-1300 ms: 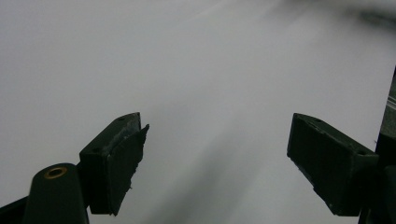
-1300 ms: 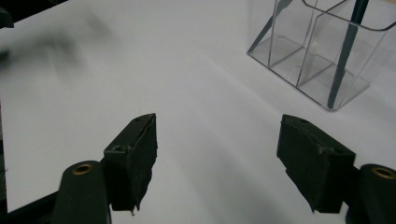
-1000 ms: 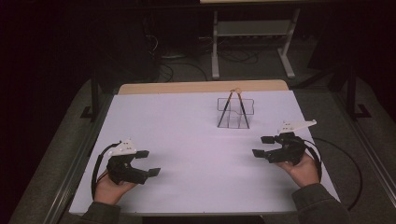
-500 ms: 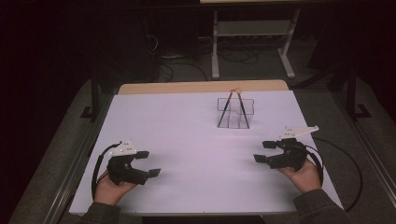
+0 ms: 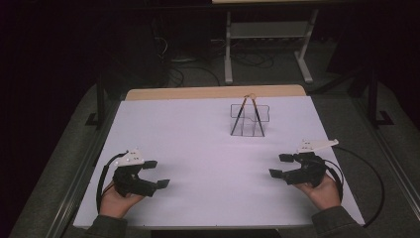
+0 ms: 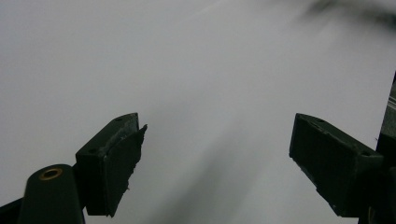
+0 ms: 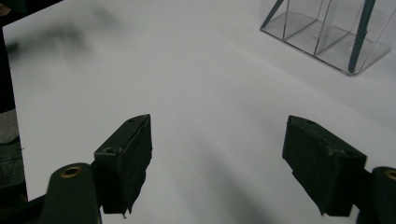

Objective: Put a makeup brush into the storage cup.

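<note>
1. Your left gripper (image 5: 157,174) sits low over the white table (image 5: 198,148) near the front-left corner. Jaws are spread wide w/ nothing between them; the left gripper view has bare white surface in the gap. Reads as a parked, ready pose.

2. Your right gripper (image 5: 280,166) mirrors it at the front-right, jaws pointing in toward the table's middle. Jaws have just been opening and stand wide apart, nothing between them. In the right gripper view the gap frames blank table.

3. The clear acrylic holder (image 5: 249,120) stands upright toward the back of the table, right of centre, well apart from both grippers. It's split into compartments by thin transparent walls.

4. Two dark sticks (image 5: 239,117) lean inside it, probably chopsticks or sim. Feet are spread at the base, tops meet at a small ring-like thing at the top; can't tell what it is. Leaning keeps the upper ends clear of the walls and easy to pinch.

5. In the right gripper view the holder (image 7: 327,35) sits at upper right, so that gripper is angled roughly toward it. Prob. the nearer hand for a reach.

6. My read: no grasp begun. Both hands are apart and symmetrical, leaving the centre of the table free for work.
</note>
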